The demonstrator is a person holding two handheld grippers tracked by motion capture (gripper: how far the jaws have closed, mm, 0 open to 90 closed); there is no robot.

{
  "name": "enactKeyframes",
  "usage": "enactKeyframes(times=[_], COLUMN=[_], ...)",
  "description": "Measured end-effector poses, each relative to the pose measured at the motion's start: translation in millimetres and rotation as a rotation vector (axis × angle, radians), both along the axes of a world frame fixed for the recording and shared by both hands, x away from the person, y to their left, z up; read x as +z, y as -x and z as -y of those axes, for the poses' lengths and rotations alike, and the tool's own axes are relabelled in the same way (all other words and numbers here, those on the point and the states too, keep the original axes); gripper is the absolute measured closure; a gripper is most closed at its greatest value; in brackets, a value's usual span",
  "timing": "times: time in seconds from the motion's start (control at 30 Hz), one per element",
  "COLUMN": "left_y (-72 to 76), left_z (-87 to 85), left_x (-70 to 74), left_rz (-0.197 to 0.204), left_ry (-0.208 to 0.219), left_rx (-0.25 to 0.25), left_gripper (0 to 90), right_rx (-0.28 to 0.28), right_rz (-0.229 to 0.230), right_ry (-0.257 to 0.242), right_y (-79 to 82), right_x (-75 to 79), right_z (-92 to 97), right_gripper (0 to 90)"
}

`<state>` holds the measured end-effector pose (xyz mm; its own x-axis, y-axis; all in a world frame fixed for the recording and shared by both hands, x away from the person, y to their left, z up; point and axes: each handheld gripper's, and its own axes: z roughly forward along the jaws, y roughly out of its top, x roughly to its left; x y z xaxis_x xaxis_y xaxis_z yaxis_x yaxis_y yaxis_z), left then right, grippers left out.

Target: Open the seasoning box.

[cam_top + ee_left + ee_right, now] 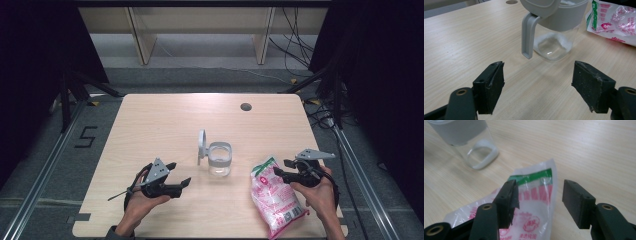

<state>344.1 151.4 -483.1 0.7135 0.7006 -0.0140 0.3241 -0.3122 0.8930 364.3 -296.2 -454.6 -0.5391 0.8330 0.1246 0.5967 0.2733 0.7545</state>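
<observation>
A clear jar point(220, 160) with a grey collar stands mid-table, its grey flip lid point(201, 146) swung up. A little white powder lies in the jar point(554, 37) at the bottom. A pink-and-white bag point(277, 197) with a green stripe lies flat at the front right. My left gripper point(181, 173) rests open at the front left, aimed at the jar, nothing between its jaws point(537, 75). My right gripper point(280, 167) hovers open over the bag's upper end point(534, 185); its pads do not press on the bag. The jar point(477, 147) stands beyond it.
The pale wooden table point(150, 125) has a round cable hole point(245, 106) near its far edge. Metal rails run along both sides, and cables lie on the floor at the back right. Black curtains flank the table.
</observation>
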Motion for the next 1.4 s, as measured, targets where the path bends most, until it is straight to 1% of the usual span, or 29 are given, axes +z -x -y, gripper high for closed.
enactKeyframes(times=[0.03, 0.07, 0.1, 0.13, 0.17, 0.27, 0.3, 0.37, 0.4, 0.43, 0.47, 0.5, 0.53, 0.6, 0.67, 0.73, 0.77, 0.8, 0.83, 0.87, 0.9, 0.93, 0.97, 1.03, 1.13, 1.17, 1.2, 1.3, 1.4], left_y=[-0.2, -0.5, -0.1, 0.4, 1.0, -1.3, -0.7, -0.4, 0.4, 0.8, -0.5, 1.1, 1.3, 0.4, 0.2, -0.1, -1.2, 0.2, -0.1, -0.9, -0.4, 0.8, 0.7, 0.5, 0.4, -1.1, 0.1, 0.1, 0.0], left_z=[-1.0, -0.7, -1.3, -1.1, -1.0, -1.4, -0.7, 0.6, 1.8, 3.3, 2.0, 2.6, 1.9, 1.3, -0.9, -2.0, -1.8, 0.0, -0.2, -1.0, -1.3, -0.5, -1.2, -3.6, -7.0, -8.6, -8.4, -9.0, -8.3], left_x=[1.5, 2.1, 2.8, 2.3, 2.1, 1.1, 0.1, -0.5, -0.3, -0.4, 0.4, -0.2, -0.1, 0.8, 2.3, 2.1, 1.8, 1.0, 1.3, 1.3, 1.4, 1.0, 2.5, 4.6, 5.3, 6.0, 6.6, 5.8, 6.0], left_rz=[0.008, 0.011, 0.016, 0.009, 0.009, 0.011, 0.006, 0.007, 0.005, -0.004, 0.019, 0.003, 0.003, 0.004, 0.010, 0.015, 0.021, -0.003, 0.006, 0.018, 0.015, 0.001, 0.006, 0.012, 0.016, 0.032, 0.017, 0.012, 0.015], left_ry=[-0.012, 0.003, -0.005, 0.001, -0.002, -0.011, 0.004, 0.001, 0.000, 0.018, -0.003, 0.007, 0.005, 0.023, 0.010, -0.003, -0.005, 0.017, 0.005, -0.011, -0.013, 0.012, 0.018, 0.019, 0.016, 0.005, 0.015, 0.022, 0.014], left_rx=[0.000, -0.003, 0.000, -0.003, 0.000, -0.007, -0.011, -0.042, -0.031, -0.029, -0.045, -0.032, -0.030, -0.020, -0.015, -0.023, -0.031, -0.015, -0.020, -0.030, -0.029, -0.017, -0.014, -0.009, 0.007, -0.007, 0.011, 0.011, 0.008], left_gripper=[24.8, 24.8, 24.8, 24.8, 24.7, 24.6, 24.2, 23.9, 23.9, 23.9, 23.9, 23.9, 23.9, 24.0, 24.2, 25.4, 25.5, 25.5, 25.5, 25.5, 25.5, 25.4, 25.5, 25.6, 25.6, 25.7, 25.7, 25.6, 25.7], right_rx=[-0.006, -0.005, 0.014, 0.001, 0.015, 0.003, 0.014, 0.016, 0.024, 0.003, 0.018, 0.024, 0.048, 0.041, 0.050, 0.061, 0.060, 0.062, 0.063, 0.065, 0.040, 0.052, 0.053, -0.008, -0.026, -0.060, -0.056, -0.101, -0.150], right_rz=[0.007, -0.008, 0.008, -0.025, -0.011, -0.053, -0.064, -0.087, -0.089, -0.129, -0.112, -0.149, -0.146, -0.116, -0.103, -0.091, -0.078, -0.079, -0.065, -0.049, -0.067, -0.046, -0.029, -0.056, -0.019, -0.021, -0.011, -0.003, -0.013], right_ry=[-0.007, -0.007, 0.014, 0.011, 0.010, 0.022, 0.024, 0.042, 0.040, 0.031, 0.027, 0.020, 0.019, -0.013, -0.024, -0.029, 0.004, 0.013, 0.002, 0.023, 0.005, 0.025, 0.010, 0.000, 0.001, -0.026, -0.025, -0.024, -0.056], right_y=[-1.1, -1.0, -3.4, -1.9, -4.7, -6.5, -8.6, -9.2, -11.1, -9.9, -12.8, -12.5, -13.9, -13.2, -12.2, -12.1, -11.5, -11.1, -10.8, -11.2, -8.8, -10.1, -10.2, -4.4, -1.5, 4.3, 6.3, 21.2, 35.7], right_x=[-2.8, -4.4, -6.1, -6.9, -10.1, -15.9, -19.0, -20.3, -23.5, -22.3, -25.6, -24.4, -26.2, -28.7, -28.6, -28.8, -27.4, -26.6, -27.1, -26.0, -25.4, -24.7, -25.9, -24.0, -23.0, -22.4, -21.8, -20.2, -20.1], right_z=[1.3, 1.6, 4.2, 2.7, 3.5, 1.5, 0.7, -2.0, -3.4, -4.9, -3.7, -3.5, -2.8, -1.5, 1.2, 1.8, 4.0, 5.8, 8.1, 12.3, 13.8, 19.1, 23.3, 28.4, 40.3, 41.7, 45.3, 57.3, 66.8], right_gripper=[45.7, 46.2, 46.2, 46.3, 46.3, 44.5, 43.2, 44.1, 45.5, 47.8, 50.0, 56.5, 61.8, 73.6, 79.6, 82.6, 84.9, 86.7, 87.8, 88.5, 88.9, 89.1, 89.3, 89.4, 89.7, 89.7, 89.8, 89.9, 89.9])
